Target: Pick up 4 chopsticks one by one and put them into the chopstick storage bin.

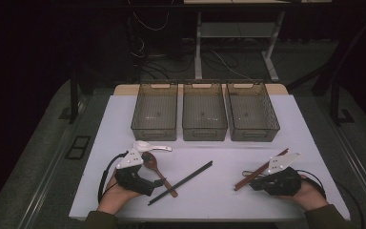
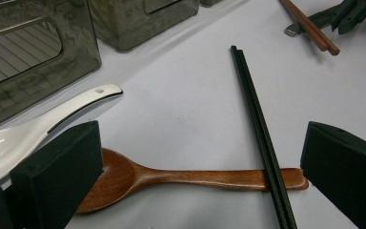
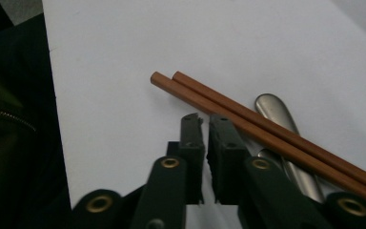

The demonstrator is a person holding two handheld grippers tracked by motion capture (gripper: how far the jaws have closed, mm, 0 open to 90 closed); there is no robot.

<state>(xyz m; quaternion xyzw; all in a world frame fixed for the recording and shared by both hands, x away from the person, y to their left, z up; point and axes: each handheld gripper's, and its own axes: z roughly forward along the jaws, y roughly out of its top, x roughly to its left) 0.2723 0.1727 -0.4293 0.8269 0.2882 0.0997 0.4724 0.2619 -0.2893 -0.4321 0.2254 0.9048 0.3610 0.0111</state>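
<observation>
My left gripper [image 1: 156,183] [image 2: 202,143] rests low on the white table top [image 1: 209,191], open, one jaw on each side of a wooden spoon [image 1: 153,164] [image 2: 195,176]. A pair of black chopsticks [image 1: 181,182] [image 2: 255,114] lies across that spoon's handle. A white ceramic spoon [image 1: 150,146] [image 2: 52,119] lies just beyond. At the right, my right gripper [image 1: 253,183] [image 3: 205,119] is shut with nothing between its jaws. Brown chopsticks [image 1: 262,169] [image 3: 267,129] and a metal spoon [image 3: 276,112] lie beside and partly under one of its jaws.
Three smoky see-through bins [image 1: 155,112] [image 1: 204,112] [image 1: 252,112] stand side by side along the table's far edge. Behind the table the floor is dark, with cables and desk legs [image 1: 198,43]. The person's hands reach in from the near edge.
</observation>
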